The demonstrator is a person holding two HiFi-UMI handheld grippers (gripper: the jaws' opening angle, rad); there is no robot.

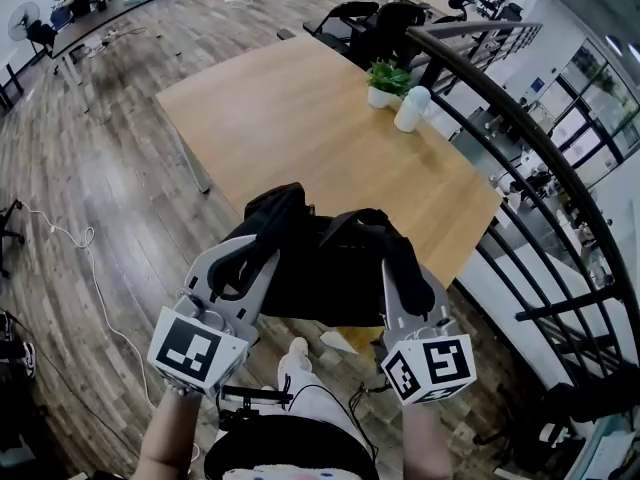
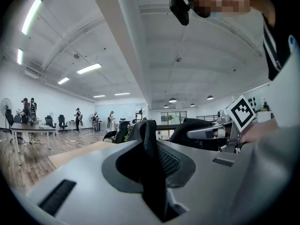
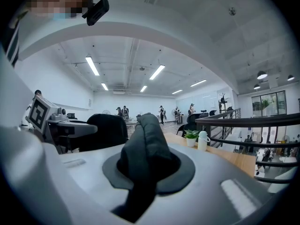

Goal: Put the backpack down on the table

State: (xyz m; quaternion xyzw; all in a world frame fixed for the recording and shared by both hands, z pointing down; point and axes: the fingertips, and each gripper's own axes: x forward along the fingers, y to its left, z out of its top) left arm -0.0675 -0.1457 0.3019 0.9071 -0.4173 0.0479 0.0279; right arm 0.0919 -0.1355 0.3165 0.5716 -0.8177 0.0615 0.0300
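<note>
The black backpack [image 1: 330,268] is held in the air by both grippers, at the table's 6 o'clock edge in the head view. Part of it is seen against the wooden table [image 1: 300,118] and part against the floor, and whether it touches the tabletop cannot be told.

The left gripper [image 1: 258,260] is closed on a thin black strap [image 2: 150,142], which is pinched upright between the jaws in the left gripper view. The right gripper [image 1: 402,276] is closed on a thicker padded strap [image 3: 145,144], which fills the gap between its jaws in the right gripper view. Both grippers are pointed roughly level, toward 12 o'clock.

On the table, toward 1 o'clock from the backpack, a small green plant [image 1: 388,76] in a white pot is seen, with a white bottle [image 1: 411,108] just beside it at its 4 o'clock. A dark railing [image 1: 540,148] is seen along the table's 3 o'clock side, and black chairs [image 1: 365,23] are placed at its 12 o'clock end.
</note>
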